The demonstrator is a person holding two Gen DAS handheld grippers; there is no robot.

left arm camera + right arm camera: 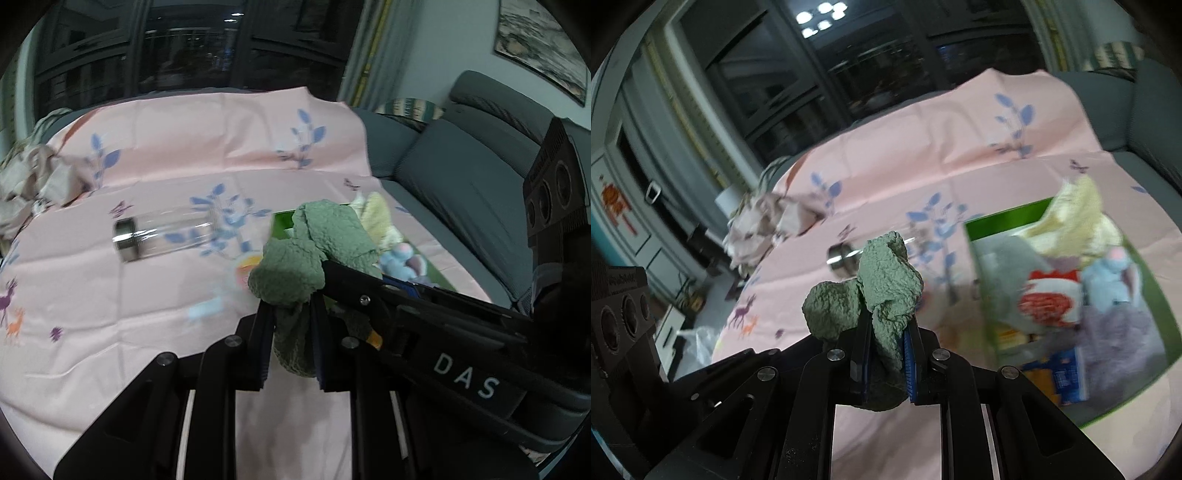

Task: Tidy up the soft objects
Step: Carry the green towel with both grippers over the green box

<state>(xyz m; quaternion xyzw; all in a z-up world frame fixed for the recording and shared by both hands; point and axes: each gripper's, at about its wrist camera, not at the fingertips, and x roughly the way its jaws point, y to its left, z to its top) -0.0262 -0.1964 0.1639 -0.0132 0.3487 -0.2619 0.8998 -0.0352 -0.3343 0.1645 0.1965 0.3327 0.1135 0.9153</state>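
Observation:
A green fuzzy cloth hangs bunched above the pink sheet, held by both grippers. My left gripper is shut on its lower fold. My right gripper is shut on the same green cloth; in the left wrist view it reaches in from the right, its finger against the cloth. To the right lies a green box filled with soft toys: a yellow plush, a blue plush and a purple fuzzy piece. In the left wrist view the box's rim shows behind the cloth.
A clear glass bottle with a metal cap lies on the pink leaf-print sheet. A crumpled beige cloth sits at the sheet's left edge. A grey sofa runs along the right, dark windows behind.

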